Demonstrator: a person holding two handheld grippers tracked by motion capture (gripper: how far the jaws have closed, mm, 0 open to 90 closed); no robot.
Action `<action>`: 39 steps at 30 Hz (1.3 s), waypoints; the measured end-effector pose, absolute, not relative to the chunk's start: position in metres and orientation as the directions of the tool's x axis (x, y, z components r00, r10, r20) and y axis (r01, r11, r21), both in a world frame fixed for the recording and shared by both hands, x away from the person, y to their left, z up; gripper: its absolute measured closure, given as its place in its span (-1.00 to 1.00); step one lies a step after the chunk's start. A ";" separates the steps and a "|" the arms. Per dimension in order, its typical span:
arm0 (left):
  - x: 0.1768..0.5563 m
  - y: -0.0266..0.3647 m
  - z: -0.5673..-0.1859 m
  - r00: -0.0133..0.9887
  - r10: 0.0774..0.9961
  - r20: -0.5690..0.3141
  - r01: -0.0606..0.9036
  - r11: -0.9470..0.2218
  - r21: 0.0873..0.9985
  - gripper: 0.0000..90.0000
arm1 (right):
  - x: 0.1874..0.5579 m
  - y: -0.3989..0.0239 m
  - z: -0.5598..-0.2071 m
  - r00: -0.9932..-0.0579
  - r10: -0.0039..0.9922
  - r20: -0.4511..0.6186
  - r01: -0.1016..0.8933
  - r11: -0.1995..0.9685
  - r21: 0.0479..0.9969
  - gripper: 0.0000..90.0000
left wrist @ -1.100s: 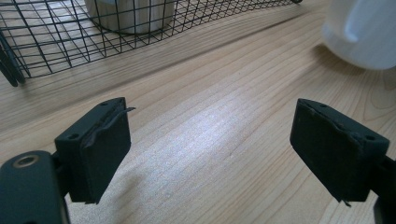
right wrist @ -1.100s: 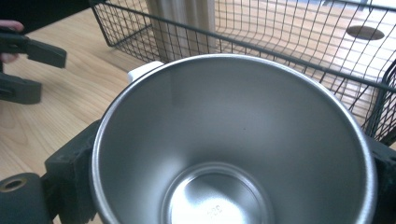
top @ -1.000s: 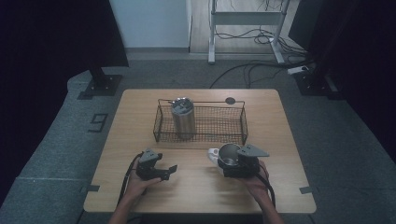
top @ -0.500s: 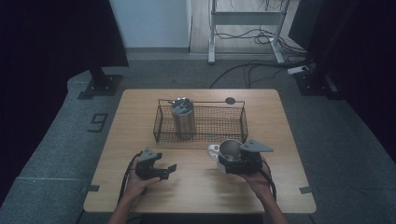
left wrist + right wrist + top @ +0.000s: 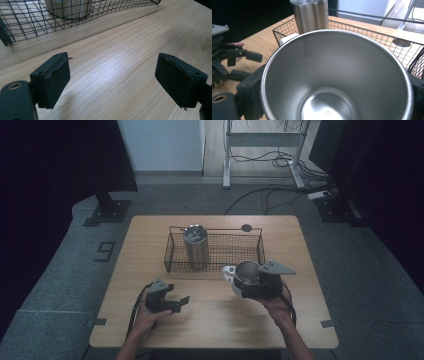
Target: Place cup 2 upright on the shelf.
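Steel cup [image 5: 247, 274], wide-mouthed and empty, sits clamped between the jaws of the right gripper [image 5: 256, 287], lifted off the wooden table [image 5: 300, 250] just in front of the wire basket [image 5: 235, 249]. Inside that basket, at its left end, stands a lidded steel tumbler [image 5: 195, 246]. By my judgement the carry step is under way; next comes lifting the cup over the near rim and lowering it into the free right part. Smaller, the left gripper [image 5: 176, 303] rests on the table, jaws apart and holding nothing.
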State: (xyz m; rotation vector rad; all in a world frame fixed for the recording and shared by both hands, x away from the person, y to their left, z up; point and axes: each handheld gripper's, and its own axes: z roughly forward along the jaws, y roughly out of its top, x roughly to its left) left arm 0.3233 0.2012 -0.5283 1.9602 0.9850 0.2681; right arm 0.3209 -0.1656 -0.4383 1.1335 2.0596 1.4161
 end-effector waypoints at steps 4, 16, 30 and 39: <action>0.323 0.202 -0.528 0.659 0.729 -0.187 0.534 -0.277 0.799 -0.71 | 0.324 -0.167 -0.432 -0.591 0.798 0.121 0.391 0.152 0.908 -0.87; 0.323 0.203 -0.527 0.649 0.738 -0.184 0.530 -0.266 0.805 -0.70 | 0.332 -0.160 -0.418 -0.603 0.792 0.090 0.365 0.173 0.915 -0.86; 0.323 0.207 -0.526 0.639 0.744 -0.195 0.534 -0.247 0.809 -0.68 | 0.342 -0.163 -0.401 -0.605 0.791 0.092 0.348 0.159 0.924 -0.86; 0.323 0.207 -0.526 0.640 0.744 -0.195 0.536 -0.249 0.807 -0.68 | 0.352 -0.167 -0.395 -0.588 0.801 0.108 0.354 0.135 0.925 -0.86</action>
